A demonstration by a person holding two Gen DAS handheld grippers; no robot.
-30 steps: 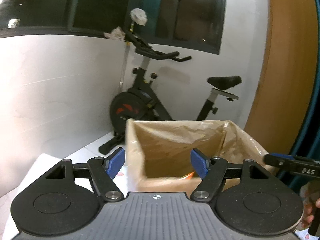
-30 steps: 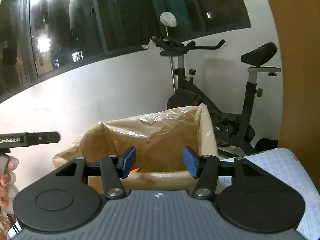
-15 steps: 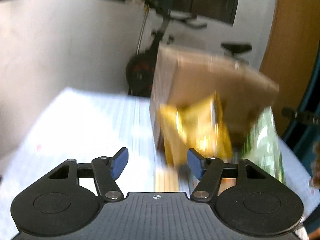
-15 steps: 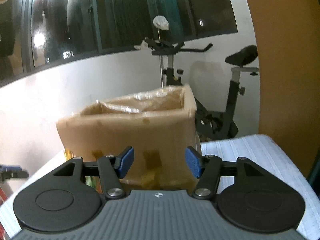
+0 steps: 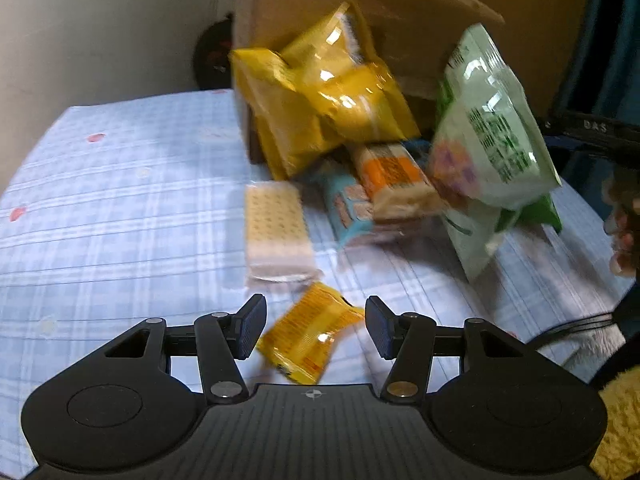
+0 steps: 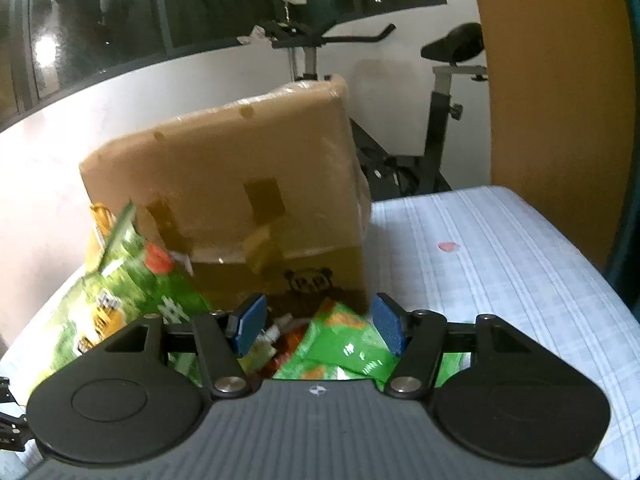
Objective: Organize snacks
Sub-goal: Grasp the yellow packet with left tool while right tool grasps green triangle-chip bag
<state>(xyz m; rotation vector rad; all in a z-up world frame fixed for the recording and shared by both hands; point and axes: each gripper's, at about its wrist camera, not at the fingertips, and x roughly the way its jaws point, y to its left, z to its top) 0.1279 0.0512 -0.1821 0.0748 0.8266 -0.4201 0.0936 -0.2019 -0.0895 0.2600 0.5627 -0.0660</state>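
Glossy crinkled yellow packet (image 5: 310,338) (small) between closing left gripper (image 5: 316,330), untouched; right gripper (image 6: 316,326) open, cardboard box (image 6: 224,200) behind.

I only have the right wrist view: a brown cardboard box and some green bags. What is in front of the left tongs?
Observer: A small yellow foil snack packet lies on the blue checked cloth between the left tongs, which are closing; the pads look just short of it.
Operator: Anything beyond it?
Observer: A clear flat pack of pale crackers lies just past it.
Operator: And by the box?
Observer: Two large yellow bags are piled against the brown cardboard box.
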